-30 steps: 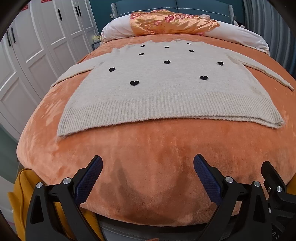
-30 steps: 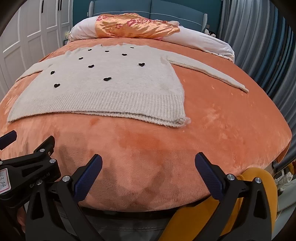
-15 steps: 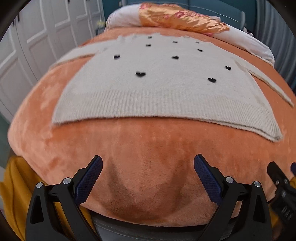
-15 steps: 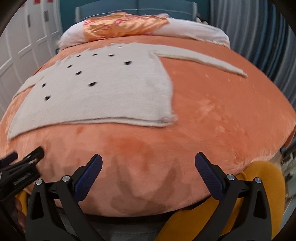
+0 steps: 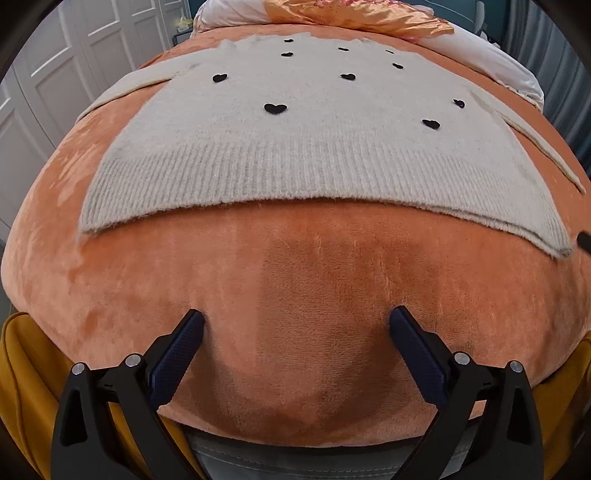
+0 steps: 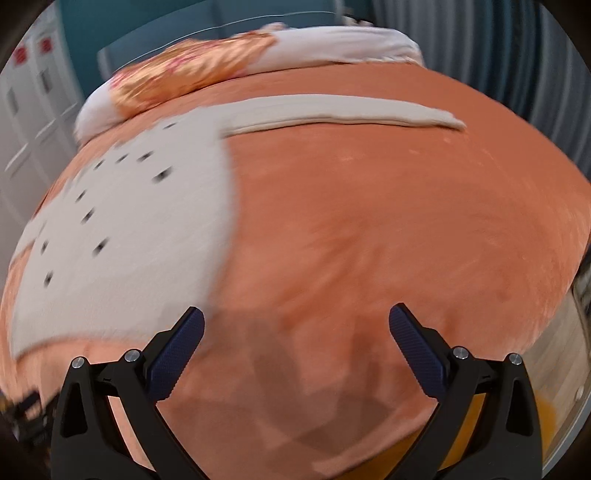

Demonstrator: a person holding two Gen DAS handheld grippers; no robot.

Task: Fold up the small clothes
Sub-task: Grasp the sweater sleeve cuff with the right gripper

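Our left gripper [image 5: 295, 325] has its 2 blue-padded fingers [image 5: 177, 354] spread wide, holding nothing, above bare orange blanket [image 5: 314, 295] short of the sweater's ribbed hem [image 5: 295, 177]. Our right gripper [image 6: 295, 325] is equally wide and empty, its left finger [image 6: 177, 350] near the hem's right corner. The cream sweater [image 5: 314, 122], dotted with black hearts [image 5: 275, 108], lies flat on the blanket, 1 sleeve [image 6: 343, 114] stretched rightward. Pillows [image 5: 369, 14] sit beyond.
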